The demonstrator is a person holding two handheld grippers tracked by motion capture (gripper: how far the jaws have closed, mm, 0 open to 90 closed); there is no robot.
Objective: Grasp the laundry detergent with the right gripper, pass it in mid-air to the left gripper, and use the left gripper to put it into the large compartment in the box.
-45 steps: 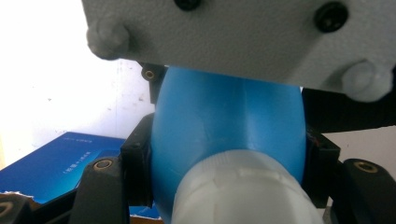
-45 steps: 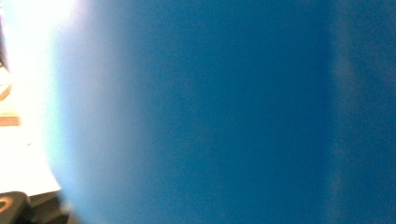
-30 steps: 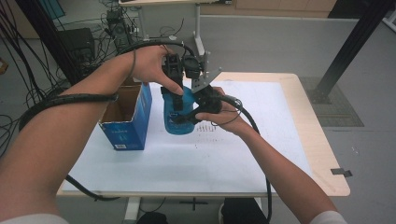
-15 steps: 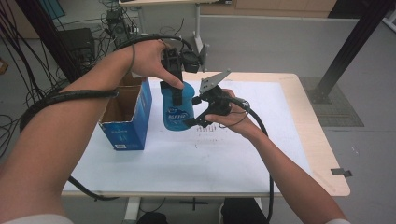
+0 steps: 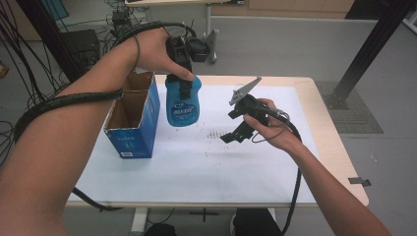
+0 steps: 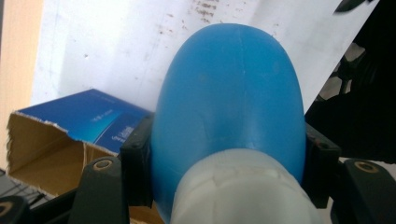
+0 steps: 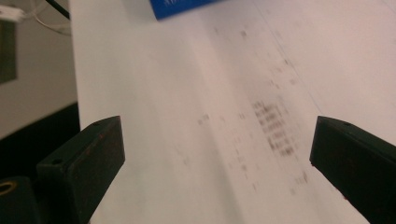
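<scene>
A blue plastic bottle (image 5: pixel 183 107) with a printed label hangs upright above the table, beside the open cardboard box (image 5: pixel 132 118). My left gripper (image 5: pixel 183 90) comes down from above and is shut on the bottle's upper part. In the left gripper view the jaws press both sides of the blue body (image 6: pixel 229 93) just past its white neck. My right gripper (image 5: pixel 232 125) is off to the right of the bottle, apart from it. Its jaws have just been opening and stand open (image 7: pixel 217 154) with nothing between them.
The blue box (image 6: pixel 70 140) stands open-topped at the table's left. A white sheet (image 5: pixel 196 172) covers the tabletop, with dark specks (image 5: pixel 215 133) near its middle. Black cables trail from both grippers, and a black post stands at the far right.
The right gripper released the bottle, opened its jaws and moved away to the right. The left gripper lifted the bottle a little higher.
</scene>
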